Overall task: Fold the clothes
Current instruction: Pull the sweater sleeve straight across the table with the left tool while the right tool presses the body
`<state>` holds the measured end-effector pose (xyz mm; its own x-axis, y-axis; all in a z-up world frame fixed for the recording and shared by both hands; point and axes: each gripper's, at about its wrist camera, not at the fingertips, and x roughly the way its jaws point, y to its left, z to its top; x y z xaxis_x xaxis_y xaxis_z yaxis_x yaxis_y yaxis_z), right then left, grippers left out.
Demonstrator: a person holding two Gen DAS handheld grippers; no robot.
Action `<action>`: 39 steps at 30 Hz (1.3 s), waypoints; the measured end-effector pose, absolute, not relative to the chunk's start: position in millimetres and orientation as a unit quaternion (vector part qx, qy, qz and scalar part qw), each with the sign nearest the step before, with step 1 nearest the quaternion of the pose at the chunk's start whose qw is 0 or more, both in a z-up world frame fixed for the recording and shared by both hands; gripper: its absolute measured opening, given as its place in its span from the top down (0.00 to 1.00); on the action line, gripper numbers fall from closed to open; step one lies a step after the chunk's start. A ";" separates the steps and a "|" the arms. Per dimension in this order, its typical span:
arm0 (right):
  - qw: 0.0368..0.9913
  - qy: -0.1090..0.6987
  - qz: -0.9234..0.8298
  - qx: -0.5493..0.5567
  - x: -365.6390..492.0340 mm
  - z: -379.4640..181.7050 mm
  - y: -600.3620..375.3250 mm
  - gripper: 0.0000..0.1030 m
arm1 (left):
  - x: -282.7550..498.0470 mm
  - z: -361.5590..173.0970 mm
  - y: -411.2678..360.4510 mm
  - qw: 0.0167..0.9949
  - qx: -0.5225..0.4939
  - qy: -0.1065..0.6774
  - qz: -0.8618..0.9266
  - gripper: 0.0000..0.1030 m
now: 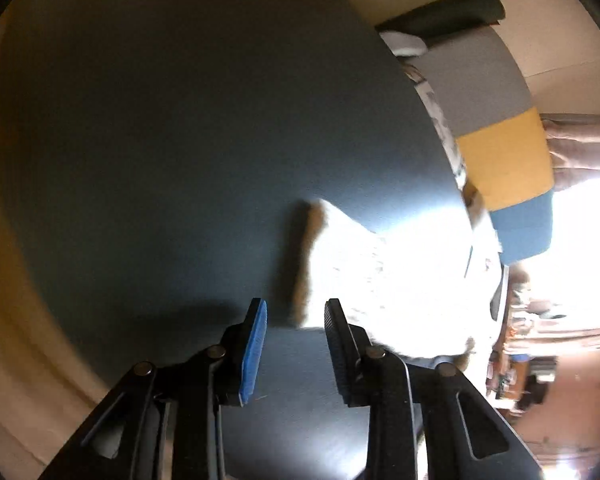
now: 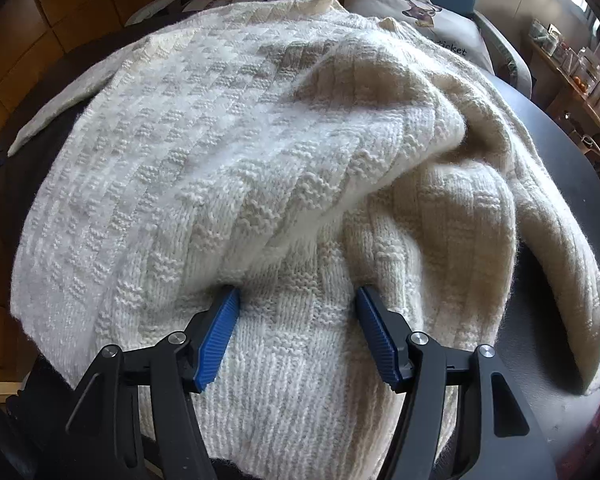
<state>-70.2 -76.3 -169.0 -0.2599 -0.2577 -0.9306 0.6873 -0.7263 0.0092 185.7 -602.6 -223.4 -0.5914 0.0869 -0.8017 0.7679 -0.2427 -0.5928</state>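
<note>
A cream, chunky cable-knit wool sweater (image 2: 236,152) lies rumpled on the round dark table (image 2: 572,184), one fold heaped across its ribbed hem. The right gripper (image 2: 298,300) straddles the knit, jaws apart. The left gripper (image 1: 296,312) hangs apart over bare tabletop beside the sweater's edge.

A cream knitted sweater (image 2: 228,152) lies on the dark round table (image 1: 180,120).
</note>
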 end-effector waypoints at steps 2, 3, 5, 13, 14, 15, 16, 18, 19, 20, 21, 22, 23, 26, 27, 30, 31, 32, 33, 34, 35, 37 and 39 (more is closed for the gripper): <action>0.303 0.210 -0.765 0.528 -69.9 -168.8 -75.3 0.37 | 174.7 -226.7 -600.9 0.251 0.384 0.558 -0.692 0.71; 0.300 0.213 -0.764 0.530 -69.8 -168.5 -74.8 0.37 | 170.8 -226.0 -600.5 0.252 0.384 0.553 -0.695 0.71; 0.290 0.232 -0.765 0.527 -68.0 -165.0 -76.0 0.37 | 165.4 -225.2 -599.0 0.261 0.389 0.541 -0.699 0.74; 0.349 0.247 -0.788 0.442 -68.4 -98.7 -116.6 0.37 | 156.0 -209.0 -570.7 0.343 0.382 0.432 -0.741 0.98; 0.361 0.247 -0.785 0.438 -71.2 -93.7 -125.4 0.37 | 156.3 -205.8 -567.9 0.354 0.376 0.422 -0.746 0.98; 0.370 0.254 -0.779 0.439 -73.5 -96.1 -141.4 0.37 | 156.3 -202.0 -565.8 0.364 0.372 0.409 -0.750 0.98; 0.378 0.260 -0.772 0.439 -76.1 -98.6 -157.5 0.37 | 156.3 -198.1 -563.7 0.374 0.367 0.396 -0.754 0.98; 0.378 0.275 -0.761 0.451 -96.1 -115.5 -187.3 0.37 | 155.8 -188.5 -562.5 0.391 0.362 0.371 -0.761 0.98; 0.374 0.280 -0.755 0.460 -106.2 -125.2 -201.5 0.37 | 155.2 -184.8 -560.6 0.398 0.361 0.358 -0.764 0.98; 0.367 0.281 -0.753 0.467 -114.3 -134.4 -209.0 0.37 | 154.1 -181.2 -559.2 0.406 0.361 0.344 -0.766 0.98; 0.361 0.281 -0.751 0.476 -121.7 -141.3 -213.1 0.37 | 153.1 -177.5 -557.8 0.414 0.361 0.329 -0.768 0.98; 0.352 0.279 -0.750 0.485 -131.0 -150.3 -218.3 0.37 | 154.9 -174.9 -560.3 0.420 0.362 0.316 -0.770 0.98; 0.344 0.278 -0.749 0.494 -140.1 -159.3 -223.4 0.37 | 157.8 -174.5 -565.8 0.424 0.367 0.305 -0.770 0.98; 0.341 0.251 -0.748 0.511 -153.1 -170.7 -221.4 0.30 | 152.1 -182.0 -567.5 0.431 0.395 0.276 -0.763 0.98; 0.339 0.243 -0.748 0.516 -155.2 -172.1 -217.9 0.28 | 146.2 -185.2 -568.2 0.434 0.406 0.261 -0.761 0.98; 0.344 0.228 -0.755 0.510 -153.8 -173.4 -208.0 0.26 | 117.9 -198.1 -573.5 0.453 0.440 0.199 -0.750 0.98; 0.345 0.225 -0.758 0.506 -152.5 -173.8 -205.0 0.26 | 115.3 -201.0 -574.9 0.455 0.445 0.192 -0.747 0.98; 0.344 0.224 -0.760 0.504 -151.4 -173.9 -203.7 0.25 | 112.6 -201.3 -577.8 0.456 0.446 0.190 -0.746 0.98; 0.343 0.222 -0.762 0.502 -150.4 -174.0 -202.3 0.25 | 113.8 -198.9 -582.8 0.451 0.440 0.205 -0.749 0.98; 0.342 0.221 -0.764 0.501 -149.3 -174.1 -201.0 0.24 | 120.1 -197.2 -588.0 0.437 0.433 0.233 -0.753 0.97; 0.341 0.219 -0.765 0.500 -148.8 -174.2 -199.7 0.23 | 126.5 -195.5 -593.3 0.423 0.425 0.261 -0.756 0.94; 0.340 0.217 -0.767 0.499 -147.9 -174.2 -197.0 0.22 | 140.7 -192.5 -605.3 0.392 0.410 0.322 -0.758 0.89; 0.340 0.213 -0.768 0.499 -147.7 -174.4 -193.2 0.20 | 159.8 -189.2 -614.5 0.376 0.395 0.372 -0.751 0.84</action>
<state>-147.7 -193.2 -174.4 -0.2710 -0.3112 -0.9109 0.7352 -0.6777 0.0128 159.8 -614.5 -189.2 -0.4051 -0.2706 -0.8733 0.8584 -0.4415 -0.2614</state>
